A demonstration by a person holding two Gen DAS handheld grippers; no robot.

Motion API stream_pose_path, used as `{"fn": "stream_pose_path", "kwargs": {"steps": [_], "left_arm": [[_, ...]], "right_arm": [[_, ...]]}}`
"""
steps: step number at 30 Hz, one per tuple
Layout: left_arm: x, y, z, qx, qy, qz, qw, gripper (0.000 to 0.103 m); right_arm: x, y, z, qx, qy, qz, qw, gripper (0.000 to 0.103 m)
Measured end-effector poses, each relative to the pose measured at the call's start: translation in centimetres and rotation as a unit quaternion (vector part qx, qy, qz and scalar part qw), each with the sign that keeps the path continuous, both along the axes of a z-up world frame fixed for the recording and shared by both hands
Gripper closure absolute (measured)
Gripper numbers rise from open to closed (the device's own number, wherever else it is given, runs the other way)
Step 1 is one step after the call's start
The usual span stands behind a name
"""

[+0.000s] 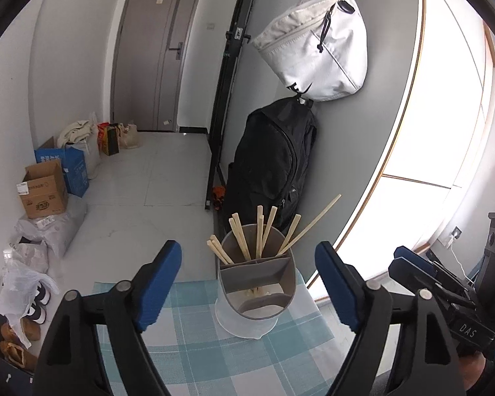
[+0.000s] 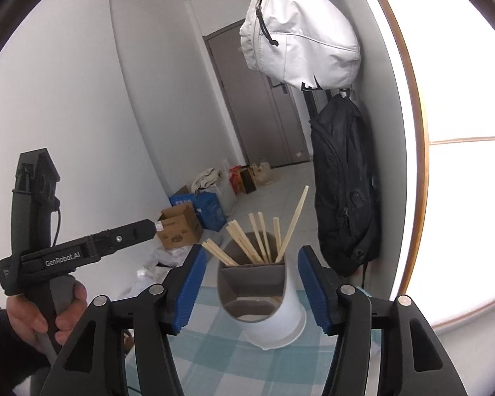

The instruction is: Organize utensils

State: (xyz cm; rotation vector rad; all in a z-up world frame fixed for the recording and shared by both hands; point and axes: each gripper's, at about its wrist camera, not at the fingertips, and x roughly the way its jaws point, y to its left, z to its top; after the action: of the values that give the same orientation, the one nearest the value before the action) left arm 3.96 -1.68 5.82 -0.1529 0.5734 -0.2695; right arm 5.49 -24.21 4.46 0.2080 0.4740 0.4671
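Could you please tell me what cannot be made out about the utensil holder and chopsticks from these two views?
- Chopsticks: lower ends hidden inside the utensil holder, both views.
- Front compartments: contents unclear, shadowed by the dividers.
- Table: near part covered by the left gripper and the right gripper.

You are looking at a utensil holder (image 1: 257,293) standing on the table (image 1: 194,359) near its far edge, with chopsticks (image 1: 247,241) leaning in its rear compartment. Your left gripper (image 1: 249,283) is hovering before it, and your right gripper (image 2: 252,288) too, right of the left. Behind the holder, a backpack (image 1: 270,161) is hanging under a bag (image 1: 316,43). Boxes (image 1: 52,178) are sitting on the floor to the left.
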Motion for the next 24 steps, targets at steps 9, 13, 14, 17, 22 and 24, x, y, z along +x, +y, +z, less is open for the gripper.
{"fn": "stream_pose_path", "kwargs": {"steps": [9,13,14,17,22,24], "left_arm": [[-4.3,0.1,2.0,-0.009,-0.027,0.034,0.999,0.012],[-5.9,0.7,1.8,-0.005,-0.041,0.058,0.9975,0.011],[-6.3,0.9,1.7,-0.003,-0.043,0.068,0.9967,0.011],[-7.1,1.5,0.8,-0.002,-0.055,0.095,0.994,0.01],[-8.1,2.2,-1.6,0.011,-0.064,0.119,0.9908,0.01],[-8.2,2.4,-3.0,0.015,-0.062,0.121,0.9906,0.01]], "right_arm": [[-5.1,1.2,2.0,0.003,-0.054,0.017,0.998,0.015],[-7.7,1.8,2.5,0.0,-0.086,0.023,0.996,0.002],[-8.3,1.9,2.5,0.0,-0.094,0.026,0.995,0.001],[-9.6,2.3,2.0,-0.01,-0.11,0.026,0.994,0.0],[-11.1,2.2,0.0,-0.024,-0.119,0.012,0.993,0.0],[-11.5,1.9,-1.1,-0.022,-0.118,0.0,0.993,0.0]]}}
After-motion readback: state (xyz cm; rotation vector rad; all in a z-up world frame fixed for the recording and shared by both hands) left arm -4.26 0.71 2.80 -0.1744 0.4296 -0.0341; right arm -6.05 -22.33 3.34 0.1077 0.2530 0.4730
